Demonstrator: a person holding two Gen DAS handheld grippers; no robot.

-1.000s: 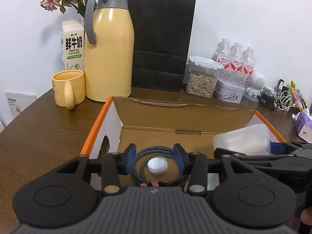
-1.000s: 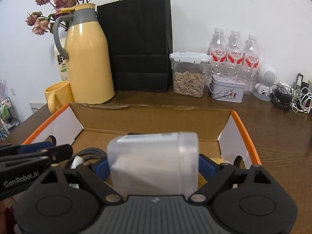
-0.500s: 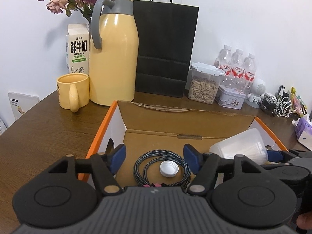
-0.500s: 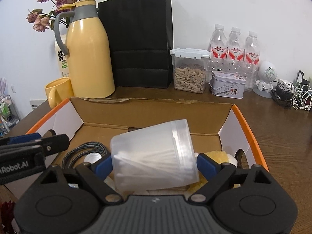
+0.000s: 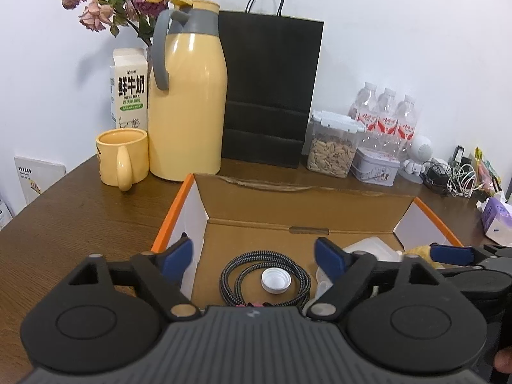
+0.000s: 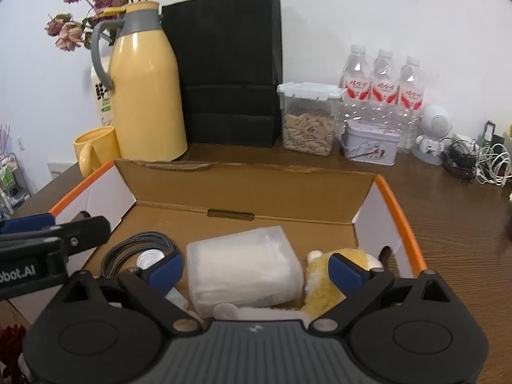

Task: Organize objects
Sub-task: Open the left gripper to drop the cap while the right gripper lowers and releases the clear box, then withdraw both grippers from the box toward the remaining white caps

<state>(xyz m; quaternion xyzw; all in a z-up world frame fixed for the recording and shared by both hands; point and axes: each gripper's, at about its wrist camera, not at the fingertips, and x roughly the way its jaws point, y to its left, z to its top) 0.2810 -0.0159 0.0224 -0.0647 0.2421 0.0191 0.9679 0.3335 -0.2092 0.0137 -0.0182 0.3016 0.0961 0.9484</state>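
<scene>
- The left hand-held gripper (image 5: 254,254) hangs over the cardboard box (image 5: 288,204) on the desk (image 5: 80,211); its jaws have just been opening, spread wide and gripping nothing.
- Below them a white bottle cap (image 5: 276,281) lies inside the coiled braided cable (image 5: 236,272) on the box floor.
- The right hand-held gripper (image 6: 256,267) is spread wide too, its jaws just opened further.
- The translucent plastic container (image 6: 243,268) lies on its side in the box between the right fingers, untouched, beside a yellow plush toy (image 6: 320,275).
</scene>
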